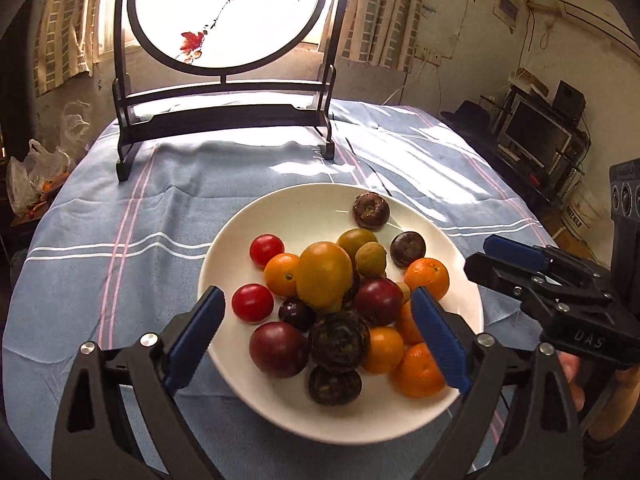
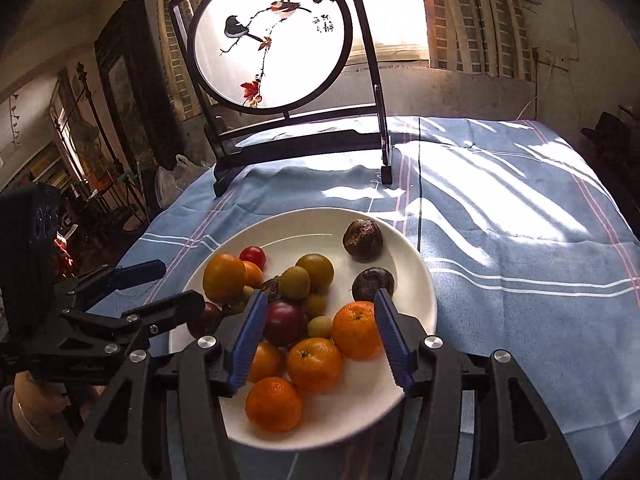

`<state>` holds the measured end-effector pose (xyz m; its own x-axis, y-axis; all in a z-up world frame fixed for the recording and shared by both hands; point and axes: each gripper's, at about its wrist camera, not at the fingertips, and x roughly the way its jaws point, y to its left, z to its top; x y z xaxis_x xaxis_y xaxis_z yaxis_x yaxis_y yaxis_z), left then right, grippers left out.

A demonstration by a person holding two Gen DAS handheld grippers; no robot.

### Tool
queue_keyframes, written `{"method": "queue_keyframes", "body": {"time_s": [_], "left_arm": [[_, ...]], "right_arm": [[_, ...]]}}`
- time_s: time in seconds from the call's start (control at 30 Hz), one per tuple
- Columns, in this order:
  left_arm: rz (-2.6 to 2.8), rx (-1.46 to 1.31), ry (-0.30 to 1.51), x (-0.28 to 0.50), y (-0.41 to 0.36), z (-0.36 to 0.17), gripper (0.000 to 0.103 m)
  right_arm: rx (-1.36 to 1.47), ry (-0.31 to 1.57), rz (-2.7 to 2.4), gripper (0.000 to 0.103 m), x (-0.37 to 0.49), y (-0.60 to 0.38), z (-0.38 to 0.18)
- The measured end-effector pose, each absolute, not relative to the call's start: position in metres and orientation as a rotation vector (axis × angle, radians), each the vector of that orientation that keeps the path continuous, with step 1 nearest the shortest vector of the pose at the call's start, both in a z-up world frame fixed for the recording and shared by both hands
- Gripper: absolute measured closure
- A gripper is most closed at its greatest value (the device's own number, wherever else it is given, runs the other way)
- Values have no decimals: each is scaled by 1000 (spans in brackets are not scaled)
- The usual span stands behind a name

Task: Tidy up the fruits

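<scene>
Left wrist view: both tools spread wide, gripping nothing, left tool (image 1: 318,330) and right tool (image 2: 320,338) hovering over fruit heaped on the white plate (image 1: 240,384). Wherever fruit goes, I'd lift top pieces like the mandarin (image 2: 357,330) between the right tool's fingers, squeezing gently.

Sun pours through the curtained window (image 2: 404,4), backlighting a round bird-painted screen (image 2: 270,44) at the far edge of the surface (image 2: 520,240), striping its blue cloth. A monitor (image 1: 534,134) sits against the stained wall (image 1: 460,12).
</scene>
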<state>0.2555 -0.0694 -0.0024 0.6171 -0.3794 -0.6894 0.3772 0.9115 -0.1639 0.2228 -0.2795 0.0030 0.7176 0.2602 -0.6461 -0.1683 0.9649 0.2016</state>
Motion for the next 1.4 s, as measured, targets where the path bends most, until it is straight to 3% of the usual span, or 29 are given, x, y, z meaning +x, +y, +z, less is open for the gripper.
{"method": "queue_keyframes", "body": {"time_s": [0.07, 0.27, 0.53, 0.93, 1.4], "left_arm": [[-426, -4, 796, 239, -59, -1, 6], [-344, 8, 804, 179, -23, -10, 5], [-248, -38, 777, 97, 18, -8, 5], [-169, 34, 613, 3, 21, 39, 5], [-112, 51, 567, -23, 16, 57, 5]], "right_arm": [[124, 718, 234, 32, 199, -284, 6], [81, 692, 196, 13, 127, -298, 6], [117, 668, 112, 4, 50, -329, 0], [141, 563, 39, 4, -33, -359, 35], [110, 507, 39, 4, -69, -362, 50]]}}
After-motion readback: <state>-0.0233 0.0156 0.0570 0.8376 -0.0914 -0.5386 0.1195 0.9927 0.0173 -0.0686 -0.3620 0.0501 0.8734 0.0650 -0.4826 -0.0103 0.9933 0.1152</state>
